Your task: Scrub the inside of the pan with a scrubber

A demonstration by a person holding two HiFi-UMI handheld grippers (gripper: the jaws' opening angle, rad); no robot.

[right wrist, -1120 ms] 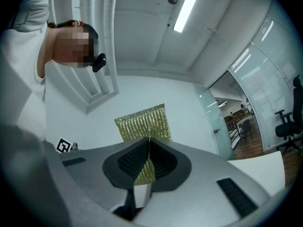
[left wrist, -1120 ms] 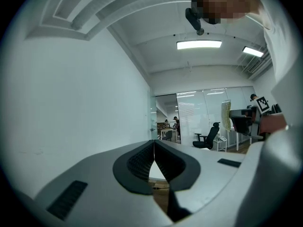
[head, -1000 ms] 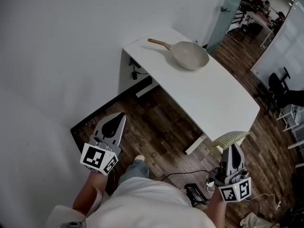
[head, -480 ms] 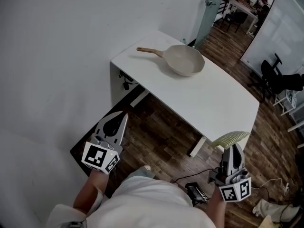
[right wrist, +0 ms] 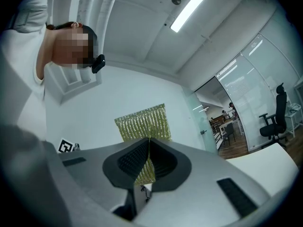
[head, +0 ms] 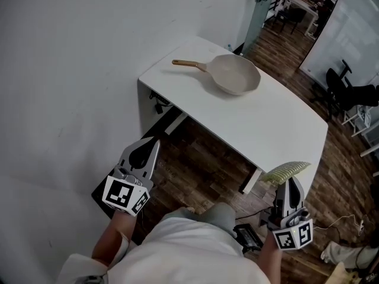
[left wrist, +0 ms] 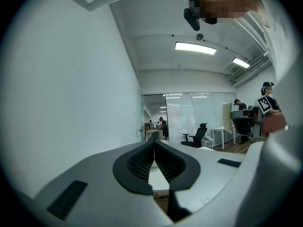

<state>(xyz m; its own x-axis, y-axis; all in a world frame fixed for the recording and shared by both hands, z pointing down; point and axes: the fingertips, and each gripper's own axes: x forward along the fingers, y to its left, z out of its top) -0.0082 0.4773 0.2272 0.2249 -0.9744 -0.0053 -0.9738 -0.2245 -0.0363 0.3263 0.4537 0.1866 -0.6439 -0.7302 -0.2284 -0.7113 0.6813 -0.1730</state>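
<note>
- Currently the right gripper (head: 290,181) has its jaws pinched on a yellow-green mesh scrubber (head: 286,171), which stands up past the tips.
- The left gripper (head: 153,144) is closed on itself, with nothing between its jaws.
- Farther off, the pan (head: 237,74) sits at the far left of the white table (head: 278,129), well apart from both grippers.
- This looks like the approach. Next, the scrubber must be carried over the table and down into the pan, and the left gripper probably steadies the handle (head: 188,63).

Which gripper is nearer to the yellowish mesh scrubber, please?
Right: the right gripper holds the scrubber by one edge; the empty left gripper is well to its left.
</note>
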